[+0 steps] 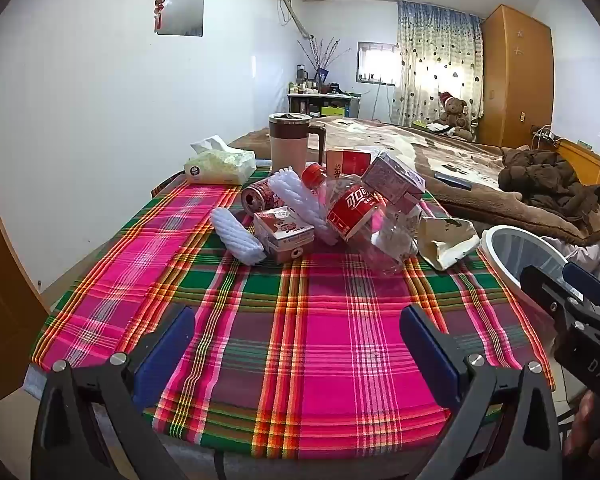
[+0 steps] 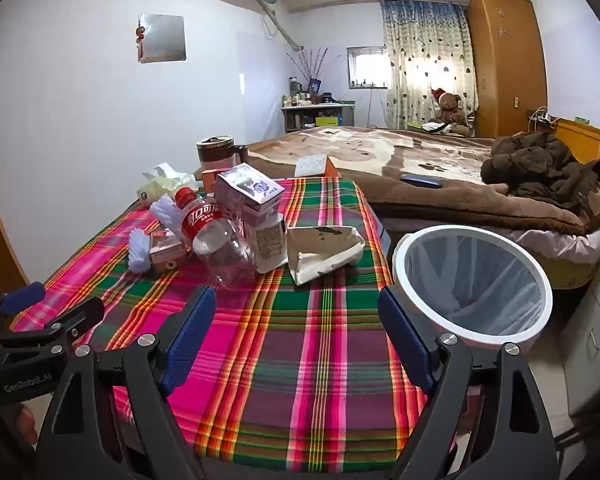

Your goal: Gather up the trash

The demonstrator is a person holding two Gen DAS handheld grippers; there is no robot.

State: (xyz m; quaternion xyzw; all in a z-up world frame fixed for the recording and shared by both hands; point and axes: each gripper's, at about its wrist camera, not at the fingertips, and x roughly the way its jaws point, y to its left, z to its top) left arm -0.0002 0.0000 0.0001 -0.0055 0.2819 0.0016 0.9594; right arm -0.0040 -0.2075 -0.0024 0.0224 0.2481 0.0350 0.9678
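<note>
So the surface (image 1: 300,320) has a loud plaid cloth on it, pink, green and orange, woven-looking and flat. The trash sits in one heap toward the far side: a clear crinkled plastic bottle (image 1: 352,208) with a red cap and red label, a red can (image 1: 260,196) on its side, two white ribbed foam sleeves (image 1: 238,236), a few small cardboard cartons (image 1: 286,232) and a crumpled cream paper bag (image 1: 446,242).

The bottle lies tilted, long axis running diagonally, cap pointing up and away to the left. The can's open mouth faces the near left. The foam sleeves lie roughly parallel to the bottle.

Left tool (image 1: 298,344) is wide open with nothing between its blue padded fingers, hanging over bare cloth, with the heap well ahead of it. Right tool (image 2: 296,336) is the same: spread wide, empty, over the cloth, with the paper bag (image 2: 324,252) and bottle (image 2: 216,240) ahead and a bit left.

The bin (image 2: 472,280) is round with a white rim and a thin clear liner, standing just off the right edge of the surface, beside the right tool's right finger.
</note>
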